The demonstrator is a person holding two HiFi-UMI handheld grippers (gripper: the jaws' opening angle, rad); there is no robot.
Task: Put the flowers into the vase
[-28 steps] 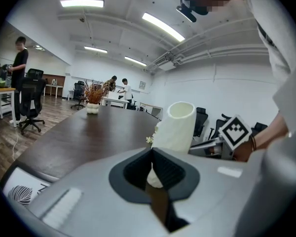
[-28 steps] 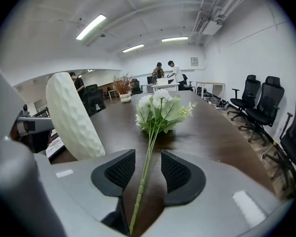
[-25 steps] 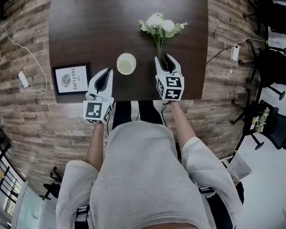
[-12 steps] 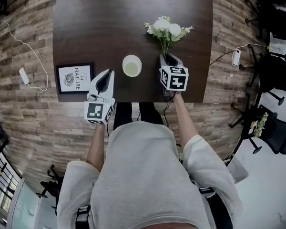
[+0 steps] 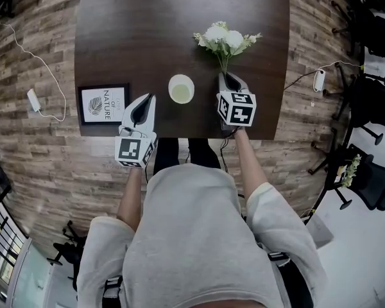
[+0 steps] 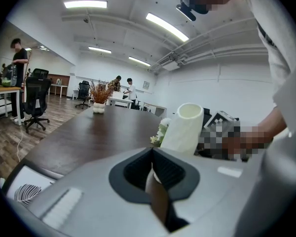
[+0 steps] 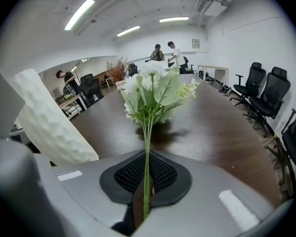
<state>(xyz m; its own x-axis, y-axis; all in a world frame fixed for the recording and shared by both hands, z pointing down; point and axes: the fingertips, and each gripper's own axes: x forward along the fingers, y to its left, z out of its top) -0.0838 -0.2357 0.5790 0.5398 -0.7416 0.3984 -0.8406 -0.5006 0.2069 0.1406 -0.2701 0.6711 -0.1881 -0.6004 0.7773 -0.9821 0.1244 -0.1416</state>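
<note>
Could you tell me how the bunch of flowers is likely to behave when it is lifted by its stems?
Probably light: the right gripper, whose jaws have just been closing, pinches the flowers by only a few thin green stems. The bunch may droop or sway, since the full white heads sit well beyond the grip. The stems could also twist within it.

Dark brown wood grain across the surface. White blooms, pale green leaves and stems on the flowers. Cream vase, dimpled all over in a scale-like pattern. Framed print: black border, white sheet, dark leaf motif and lettering. Pale grey shells on the left gripper and right gripper, black meshed fingers, black-and-white square markers on each cube. Weathered brown-grey planks on the floor.
</note>
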